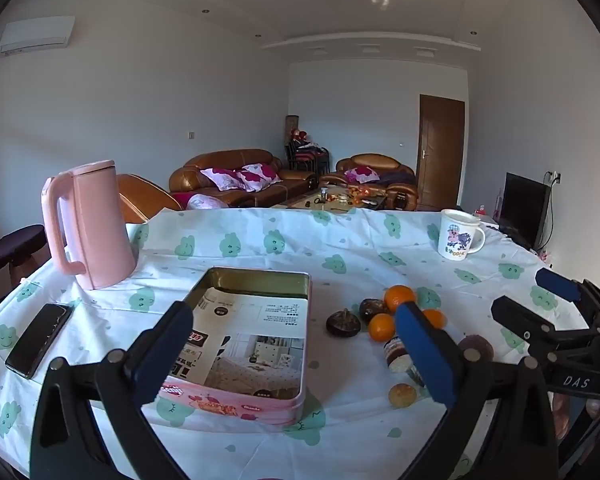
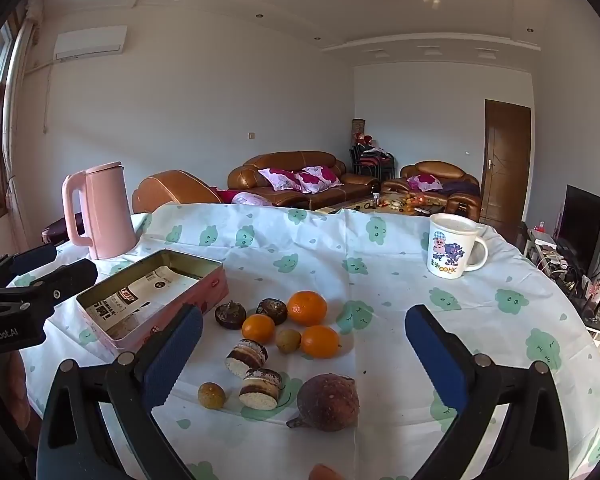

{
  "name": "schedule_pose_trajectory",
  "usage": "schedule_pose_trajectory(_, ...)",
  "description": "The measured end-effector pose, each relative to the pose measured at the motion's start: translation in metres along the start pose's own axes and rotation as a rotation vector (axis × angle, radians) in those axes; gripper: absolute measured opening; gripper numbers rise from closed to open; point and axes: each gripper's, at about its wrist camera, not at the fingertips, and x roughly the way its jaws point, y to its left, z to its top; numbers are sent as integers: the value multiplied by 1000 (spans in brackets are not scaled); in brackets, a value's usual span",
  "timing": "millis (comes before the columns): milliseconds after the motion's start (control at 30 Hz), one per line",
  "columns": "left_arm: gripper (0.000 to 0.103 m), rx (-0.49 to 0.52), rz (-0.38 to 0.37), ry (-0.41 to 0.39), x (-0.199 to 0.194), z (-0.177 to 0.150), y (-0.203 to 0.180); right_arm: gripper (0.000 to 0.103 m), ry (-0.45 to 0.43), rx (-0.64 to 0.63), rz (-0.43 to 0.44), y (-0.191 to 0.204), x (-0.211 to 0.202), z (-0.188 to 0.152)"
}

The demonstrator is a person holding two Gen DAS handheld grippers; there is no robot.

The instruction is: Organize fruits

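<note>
A pink tin [image 1: 260, 402] lined with printed paper lies open on the cloud-print tablecloth, and my left gripper [image 1: 292, 312] hovers open over its near end. To the tin's right lies the fruit pile. It holds three oranges [image 2: 307, 308], two dark flattened fruits [image 2: 230, 314], two small brown round fruits [image 2: 288, 340] and a big brown fruit [image 2: 328, 402]. Two chocolate-coated cake rolls [image 2: 246, 356] lie among them. My right gripper [image 2: 304, 316] stands open above the pile and touches nothing. The tin [image 2: 216, 284] holds no fruit.
A pink kettle [image 1: 92, 224] stands at the back left and a black phone [image 1: 38, 340] lies at the left edge. A cartoon mug [image 2: 452, 246] stands at the back right. The round table's edge curves close on both sides. Sofas lie beyond.
</note>
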Motion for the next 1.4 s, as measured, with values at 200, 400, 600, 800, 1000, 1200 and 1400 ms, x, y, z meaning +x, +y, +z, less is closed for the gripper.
schedule_pose_trajectory(200, 103, -19, -1, 10, 2, -2, 7, 102, -2, -1, -5, 5, -1, -2)
schedule_pose_trajectory(400, 103, -27, 4, 17, 3, -2, 7, 102, -4, -7, -6, 15, -5, -5)
schedule_pose_trajectory(600, 103, -26, 7, 16, 2, -3, 7, 102, 5, -10, 7, 7, 1, -4)
schedule_pose_trajectory(800, 103, -25, 7, 15, 2, -4, 8, 102, 9, -13, 9, 8, 2, -4)
schedule_pose_trajectory(1000, 103, -29, 8, 17, 2, -4, 11, 102, 12, -12, 13, 9, 2, -5)
schedule_pose_trajectory(1200, 103, -28, 6, 19, 3, -4, 11, 102, 20, -16, 13, 10, 4, -6)
schedule_pose_trajectory(1400, 103, -31, 2, 20, 4, -5, 12, 102, 24, -17, 16, 12, 4, -6)
